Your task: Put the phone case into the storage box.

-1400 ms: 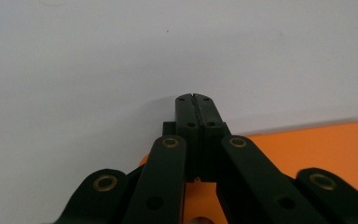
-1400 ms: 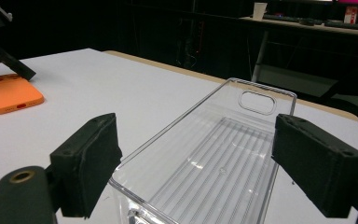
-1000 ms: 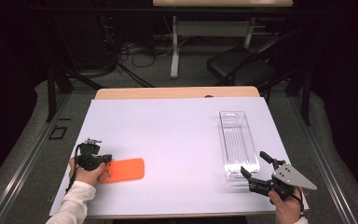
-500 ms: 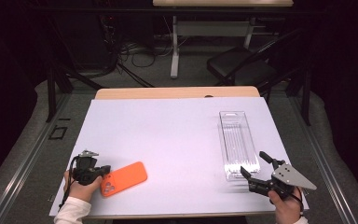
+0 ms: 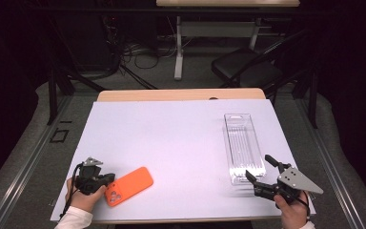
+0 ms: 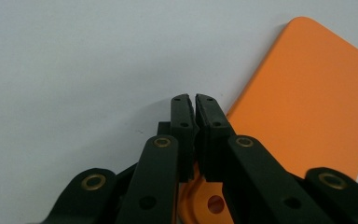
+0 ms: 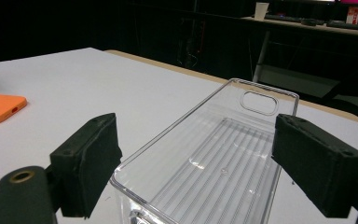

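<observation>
An orange phone case [image 5: 128,186] lies flat and slanted near the table's front left. Its camera-hole corner sits under my left gripper [image 5: 109,179]. In the left gripper view the case [image 6: 307,107] lies to the right of my left gripper [image 6: 195,100]. Those jaws have just been opening and stand a hairline apart, with nothing seen between the tips. My right gripper [image 5: 257,166] stands open at the near end of a clear plastic tray [image 5: 240,143]. In the right gripper view the tray's [image 7: 168,126] end lies between the wide jaws of my right gripper [image 7: 205,163], untouched.
A white sheet [image 5: 171,138] covers the wooden table [image 5: 181,94]. Beyond the far edge stand a black chair [image 5: 248,69], desk legs and cables on the floor. The person's hands reach in at the front edge.
My left gripper has drawn back toward the table's front edge. The orange case came along and turned from level to slanted. The right gripper has kept still.
</observation>
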Demonstrator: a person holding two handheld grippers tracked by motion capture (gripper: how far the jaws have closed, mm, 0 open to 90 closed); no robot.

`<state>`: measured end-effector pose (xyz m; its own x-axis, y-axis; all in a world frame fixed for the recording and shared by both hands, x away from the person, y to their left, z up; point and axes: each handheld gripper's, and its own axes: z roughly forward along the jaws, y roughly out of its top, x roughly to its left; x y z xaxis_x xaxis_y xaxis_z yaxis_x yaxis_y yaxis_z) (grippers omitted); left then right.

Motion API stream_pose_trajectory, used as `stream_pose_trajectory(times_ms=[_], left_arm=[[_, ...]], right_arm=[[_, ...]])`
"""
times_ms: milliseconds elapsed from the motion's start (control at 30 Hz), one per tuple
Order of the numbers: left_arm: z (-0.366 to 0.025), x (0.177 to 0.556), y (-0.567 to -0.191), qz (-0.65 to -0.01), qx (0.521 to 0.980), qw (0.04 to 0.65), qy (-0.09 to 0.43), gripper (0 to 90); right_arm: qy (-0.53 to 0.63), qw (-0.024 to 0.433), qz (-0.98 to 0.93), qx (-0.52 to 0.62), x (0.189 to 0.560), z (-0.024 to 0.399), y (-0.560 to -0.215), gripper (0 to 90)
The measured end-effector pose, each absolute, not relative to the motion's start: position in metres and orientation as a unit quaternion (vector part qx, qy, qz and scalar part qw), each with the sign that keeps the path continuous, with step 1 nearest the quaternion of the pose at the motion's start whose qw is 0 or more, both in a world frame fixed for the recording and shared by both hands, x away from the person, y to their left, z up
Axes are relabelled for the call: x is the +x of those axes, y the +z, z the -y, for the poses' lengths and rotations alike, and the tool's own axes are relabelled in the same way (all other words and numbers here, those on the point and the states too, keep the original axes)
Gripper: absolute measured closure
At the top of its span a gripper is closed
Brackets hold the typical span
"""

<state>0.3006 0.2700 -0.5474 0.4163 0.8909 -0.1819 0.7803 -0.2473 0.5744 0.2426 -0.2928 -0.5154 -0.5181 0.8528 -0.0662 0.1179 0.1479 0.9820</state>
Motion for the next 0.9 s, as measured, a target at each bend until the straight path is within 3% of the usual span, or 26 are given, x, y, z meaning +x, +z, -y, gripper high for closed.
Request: stream_pose_trajectory(times_ms=[400,533,733,900], left_arm=[[-0.272,0.298,-0.535,-0.482,0.792,0.356,0.118,57.9],[-0.273,0.298,-0.535,-0.461,0.792,0.380,0.123,51.1],[-0.274,0.298,-0.527,-0.469,0.790,0.381,0.101,49.7],[-0.274,0.297,-0.523,-0.451,0.797,0.387,0.104,37.8]], right_arm=[[0.546,0.336,-0.680,0.357,0.243,0.293,-0.516,14.4],[0.545,0.336,-0.680,0.357,0.243,0.293,-0.516,14.4],[0.546,0.334,-0.680,0.359,0.243,0.293,-0.516,14.4],[0.544,0.334,-0.681,0.360,0.243,0.293,-0.516,14.4]])
